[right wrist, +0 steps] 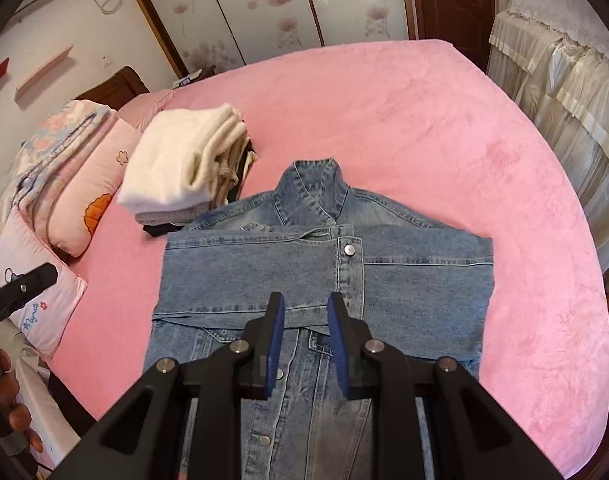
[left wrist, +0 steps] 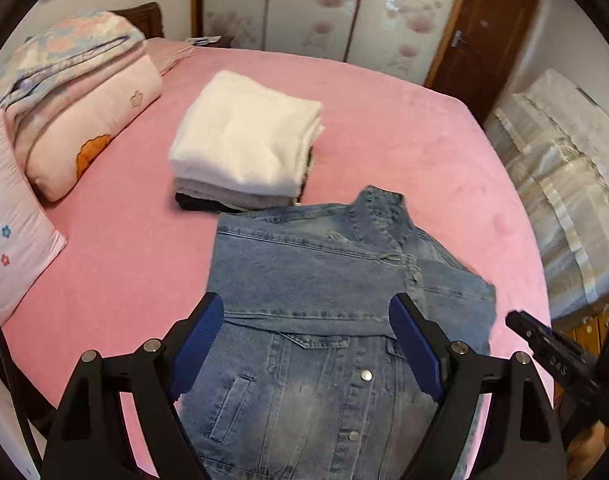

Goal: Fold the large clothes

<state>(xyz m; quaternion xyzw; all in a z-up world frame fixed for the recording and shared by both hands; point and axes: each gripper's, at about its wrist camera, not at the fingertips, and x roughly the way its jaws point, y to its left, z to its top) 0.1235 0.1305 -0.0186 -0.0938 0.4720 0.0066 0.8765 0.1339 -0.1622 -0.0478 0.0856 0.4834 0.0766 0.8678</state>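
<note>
A blue denim jacket (left wrist: 312,280) lies front up on the pink bed (left wrist: 384,120), collar away from me, both sleeves folded across its chest. It also shows in the right wrist view (right wrist: 404,280). My left gripper (left wrist: 306,312) is wide open above the jacket's lower chest and holds nothing. My right gripper (right wrist: 304,308) hovers over the folded sleeves near the button line, its jaws partly open with a narrow gap and nothing between them. The right gripper's body shows at the right edge of the left wrist view (left wrist: 560,360).
A stack of folded clothes with a white garment on top (left wrist: 244,140) sits just beyond the jacket's left shoulder. Pink pillows and a folded quilt (left wrist: 64,92) lie at the left. A lace-covered cabinet (right wrist: 564,60) stands right of the bed. Wardrobe doors (left wrist: 312,4) are behind.
</note>
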